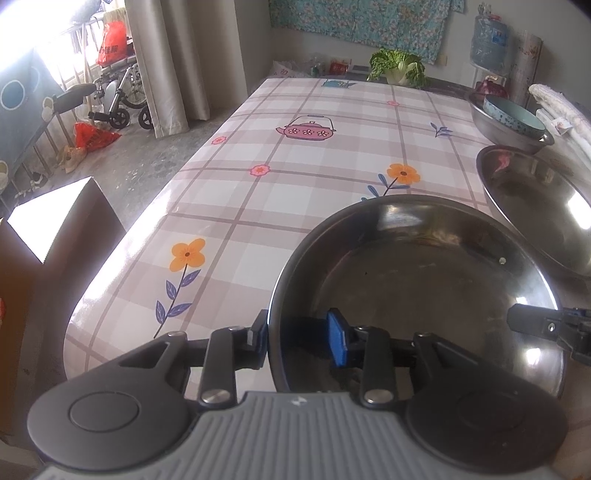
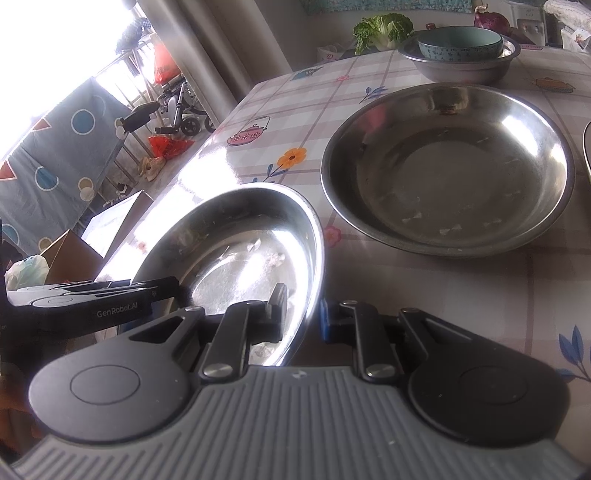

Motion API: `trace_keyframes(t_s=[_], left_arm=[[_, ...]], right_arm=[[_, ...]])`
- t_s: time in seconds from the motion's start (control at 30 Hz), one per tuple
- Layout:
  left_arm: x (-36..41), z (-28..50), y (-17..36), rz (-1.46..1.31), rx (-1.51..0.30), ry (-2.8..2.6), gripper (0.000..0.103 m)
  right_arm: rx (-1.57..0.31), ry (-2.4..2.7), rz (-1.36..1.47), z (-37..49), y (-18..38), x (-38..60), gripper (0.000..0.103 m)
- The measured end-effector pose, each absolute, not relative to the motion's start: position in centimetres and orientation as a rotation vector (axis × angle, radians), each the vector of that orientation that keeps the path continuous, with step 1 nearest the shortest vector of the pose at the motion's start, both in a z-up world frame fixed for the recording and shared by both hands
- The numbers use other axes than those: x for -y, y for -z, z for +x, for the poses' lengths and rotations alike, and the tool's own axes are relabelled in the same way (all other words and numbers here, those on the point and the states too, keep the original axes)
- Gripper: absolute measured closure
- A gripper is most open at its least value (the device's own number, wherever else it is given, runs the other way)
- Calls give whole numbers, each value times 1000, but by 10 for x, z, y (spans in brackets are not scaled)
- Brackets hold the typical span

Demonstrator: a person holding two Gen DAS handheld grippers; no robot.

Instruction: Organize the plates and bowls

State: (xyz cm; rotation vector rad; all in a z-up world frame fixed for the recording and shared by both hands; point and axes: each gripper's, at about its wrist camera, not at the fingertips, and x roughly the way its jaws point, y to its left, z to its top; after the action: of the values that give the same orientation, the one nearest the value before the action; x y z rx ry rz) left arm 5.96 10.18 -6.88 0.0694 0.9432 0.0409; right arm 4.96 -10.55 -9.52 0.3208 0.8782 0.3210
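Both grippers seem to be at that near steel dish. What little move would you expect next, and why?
Probably a lift toward the empty steel plate beside it. The right gripper pinches the near dish rim, already tilted; the left gripper straddles the opposite rim, its pads seemingly not pressing, so it likely closes first.

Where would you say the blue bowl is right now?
The blue bowl sits inside a steel basin at the table's far end, beyond the big steel plate, beside the cabbage.

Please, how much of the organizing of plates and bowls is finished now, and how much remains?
Done: a blue ceramic bowl already sits inside a deep steel basin at the far end. In hand: the right gripper clamps the rim of the near shallow steel plate, tilted; the left gripper straddles its rim, pads apart. Left: a second steel plate lies alone on the checked tablecloth.
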Motion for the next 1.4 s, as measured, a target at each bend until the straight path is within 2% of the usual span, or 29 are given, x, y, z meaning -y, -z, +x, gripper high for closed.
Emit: trace_keyframes(t_s=[1.4], left_arm=[[-110,51,58,65,-934,-57,69]], right_arm=[[-873,-337,216,50,90,92,87]])
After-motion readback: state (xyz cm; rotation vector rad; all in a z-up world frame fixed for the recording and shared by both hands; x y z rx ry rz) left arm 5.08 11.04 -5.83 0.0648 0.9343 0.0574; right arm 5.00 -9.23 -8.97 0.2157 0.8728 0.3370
